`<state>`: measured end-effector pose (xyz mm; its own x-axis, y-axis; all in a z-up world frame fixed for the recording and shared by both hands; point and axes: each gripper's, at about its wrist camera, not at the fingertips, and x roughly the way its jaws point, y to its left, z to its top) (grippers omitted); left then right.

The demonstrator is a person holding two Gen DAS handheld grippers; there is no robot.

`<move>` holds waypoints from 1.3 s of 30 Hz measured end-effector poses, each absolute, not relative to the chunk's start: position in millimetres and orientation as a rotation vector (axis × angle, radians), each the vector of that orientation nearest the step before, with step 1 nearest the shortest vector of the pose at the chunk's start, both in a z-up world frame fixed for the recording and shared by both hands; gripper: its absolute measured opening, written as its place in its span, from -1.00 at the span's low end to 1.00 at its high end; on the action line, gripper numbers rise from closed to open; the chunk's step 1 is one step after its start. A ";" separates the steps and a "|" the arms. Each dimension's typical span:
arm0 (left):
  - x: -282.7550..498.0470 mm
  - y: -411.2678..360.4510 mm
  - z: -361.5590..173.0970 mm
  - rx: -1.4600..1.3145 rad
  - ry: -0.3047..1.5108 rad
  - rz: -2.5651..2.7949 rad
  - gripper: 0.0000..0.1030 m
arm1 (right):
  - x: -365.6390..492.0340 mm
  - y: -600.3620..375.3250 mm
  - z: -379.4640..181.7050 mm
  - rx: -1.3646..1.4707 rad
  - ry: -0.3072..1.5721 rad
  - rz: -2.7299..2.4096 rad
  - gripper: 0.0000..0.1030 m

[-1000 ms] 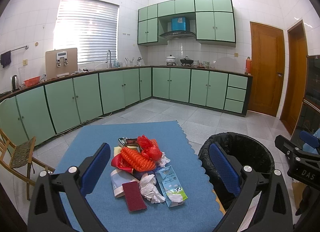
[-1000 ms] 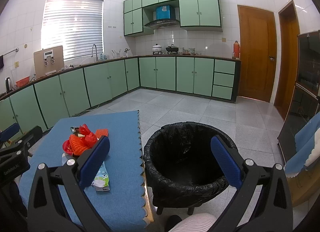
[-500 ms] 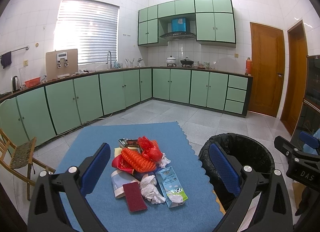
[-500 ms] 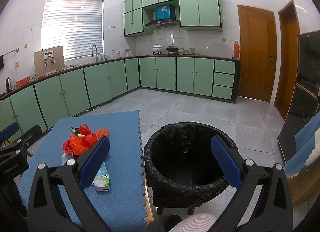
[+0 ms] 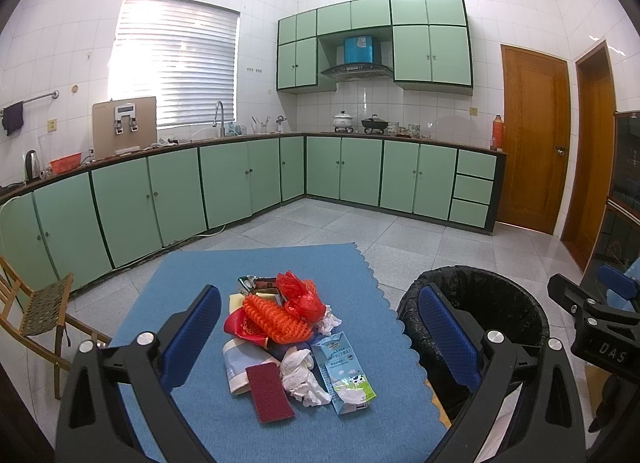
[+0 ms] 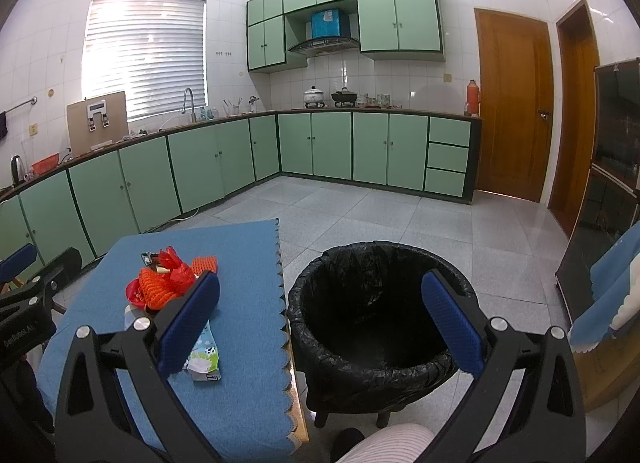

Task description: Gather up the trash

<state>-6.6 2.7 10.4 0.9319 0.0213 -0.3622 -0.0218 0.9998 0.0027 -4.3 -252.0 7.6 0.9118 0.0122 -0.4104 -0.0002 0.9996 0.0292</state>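
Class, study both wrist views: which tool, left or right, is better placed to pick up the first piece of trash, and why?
Left. The left tool is open and faces the trash pile on the blue cloth. The right tool, also open, faces the black bin, with the pile off to its side.

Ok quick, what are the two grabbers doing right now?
Left gripper: open, holding nothing, above the trash pile.
Right gripper: open, holding nothing, above the trash bin.

Trash pile (image 5: 292, 335) heaped mid-table: orange foam net (image 5: 276, 317) on red wrapper, red plastic bag (image 5: 300, 297) behind, crumpled white tissue (image 5: 302, 377), flattened blue milk carton (image 5: 344, 373), maroon scouring pad (image 5: 269, 392) lying flat. Black-lined trash bin (image 6: 372, 315) stands beside the table, open.
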 end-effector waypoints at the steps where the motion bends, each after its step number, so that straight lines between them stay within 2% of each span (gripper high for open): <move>1: -6.3 2.4 10.4 -0.002 0.371 0.022 0.88 | -4.2 -251.7 7.6 0.028 0.423 0.006 0.90; 39: 7.7 26.3 1.1 -0.045 0.458 0.071 0.88 | 12.5 -225.4 -4.3 0.033 0.472 0.073 0.90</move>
